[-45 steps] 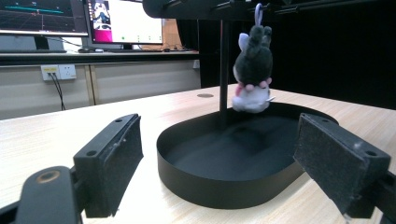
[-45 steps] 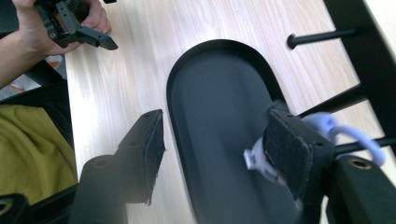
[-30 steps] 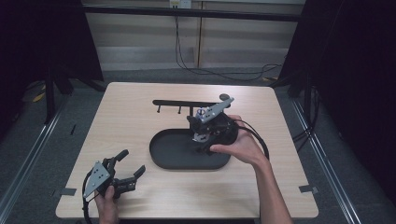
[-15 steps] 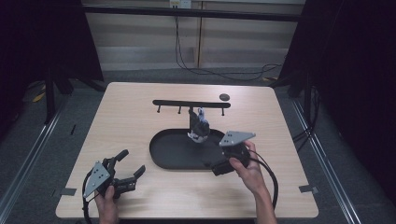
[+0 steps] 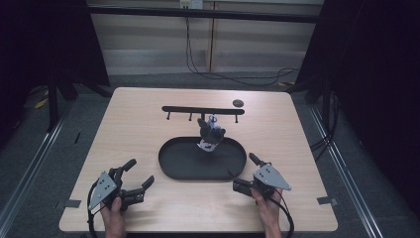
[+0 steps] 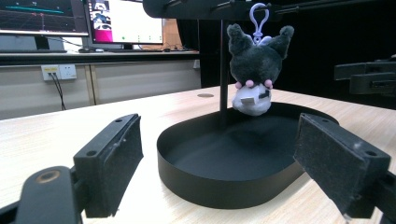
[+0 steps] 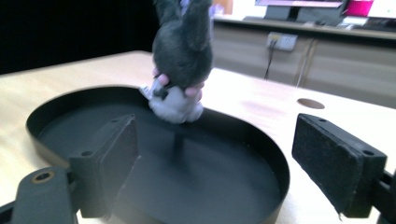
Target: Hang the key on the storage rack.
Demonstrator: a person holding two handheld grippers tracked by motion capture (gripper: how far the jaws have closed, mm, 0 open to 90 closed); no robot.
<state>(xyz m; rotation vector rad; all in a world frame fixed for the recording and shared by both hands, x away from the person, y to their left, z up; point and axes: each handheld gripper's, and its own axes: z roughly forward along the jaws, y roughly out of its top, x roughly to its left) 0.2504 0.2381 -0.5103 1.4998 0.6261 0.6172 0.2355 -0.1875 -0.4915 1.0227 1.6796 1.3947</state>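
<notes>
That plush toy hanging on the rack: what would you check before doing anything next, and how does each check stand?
1. Plush toy hangs from the rack by its purple loop: ok.
2. Toy hangs above the black tray, head down: ok.
3. Right gripper jaws open, nothing between them: ok.
4. Left gripper jaws open and empty: ok.
5. Both grippers stand apart from the tray and toy: ok.
6. Loop fully seated on its hook: cannot tell.
</notes>
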